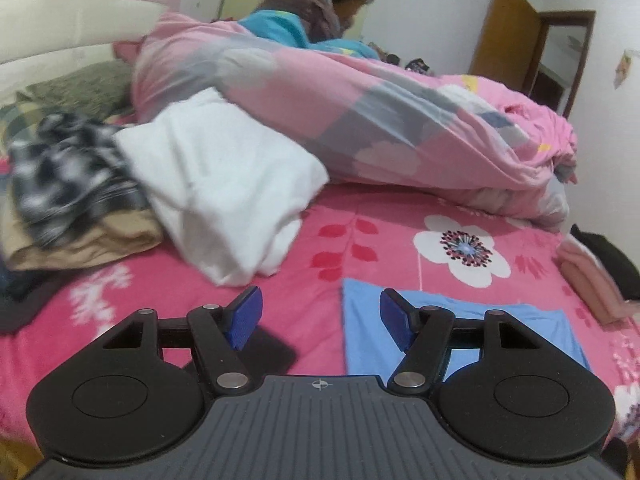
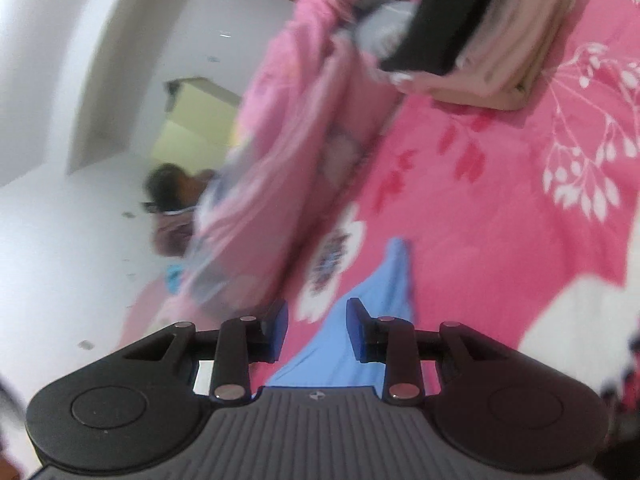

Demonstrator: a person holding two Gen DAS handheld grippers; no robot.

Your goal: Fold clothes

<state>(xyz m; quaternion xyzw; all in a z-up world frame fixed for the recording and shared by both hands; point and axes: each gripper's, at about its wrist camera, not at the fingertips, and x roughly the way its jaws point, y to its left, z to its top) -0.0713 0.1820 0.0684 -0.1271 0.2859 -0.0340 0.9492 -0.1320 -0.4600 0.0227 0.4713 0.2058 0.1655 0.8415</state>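
A light blue garment (image 1: 460,332) lies flat on the pink flowered bedsheet (image 1: 380,240). My left gripper (image 1: 320,320) hovers over its left edge, open, with nothing between its blue pads. In the right wrist view, which is tilted and blurred, the same blue garment (image 2: 384,280) runs away from under my right gripper (image 2: 316,328). That gripper is open too, its pads clear of the cloth.
A white garment (image 1: 224,184), a black-and-white checked one (image 1: 68,176) and a tan cloth (image 1: 88,244) are heaped at the left. A bunched pink quilt (image 1: 360,100) crosses the bed, with a person (image 1: 320,12) behind it. Folded pink and black pieces (image 2: 500,60) lie at the right.
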